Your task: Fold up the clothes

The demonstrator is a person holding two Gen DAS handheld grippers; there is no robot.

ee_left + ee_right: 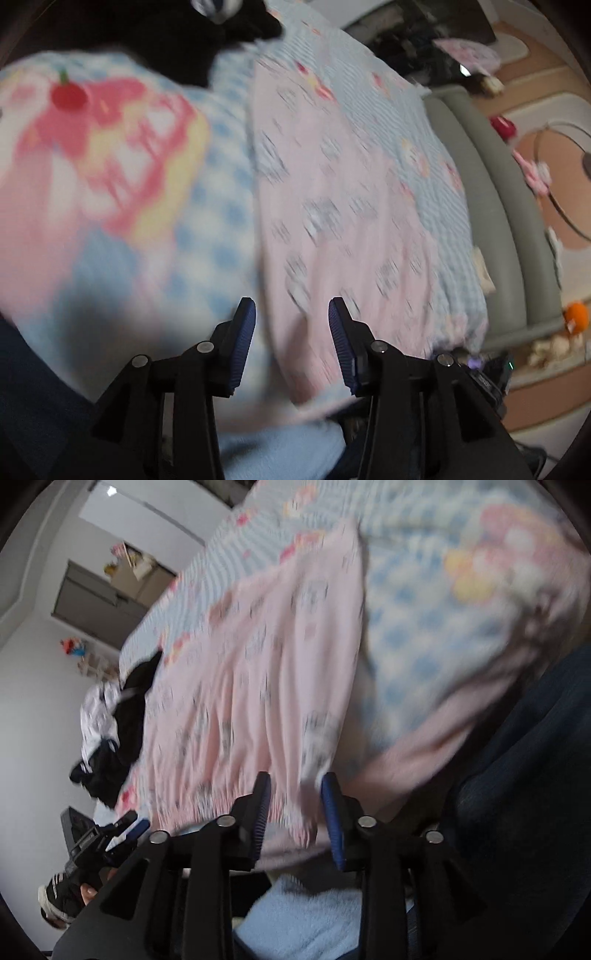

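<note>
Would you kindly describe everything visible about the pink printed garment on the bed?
The pink garment is soft, thin-looking fabric with a small repeated grey-and-white print, too blurred to identify. It lies spread and gently rippled on the blue striped bedsheet, one long edge beside a blue checked blanket. Its near hem looks gathered. Both open claws sit over that hem; contact cannot be told.

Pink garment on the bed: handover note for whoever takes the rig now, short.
Left gripper: jaws open, nothing between them, above the near edge of the pink garment.
Right gripper: jaws open, over the gathered near hem; frames too blurred to say whether a pad touches it.
Pink garment lies spread on the bedspread, beside a blue checked blanket.
A dark and white clothes pile sits further along the bed, unfolded.
Done: pink garment laid out, seemingly released.
Left: finish folding it, then the pile.
</note>
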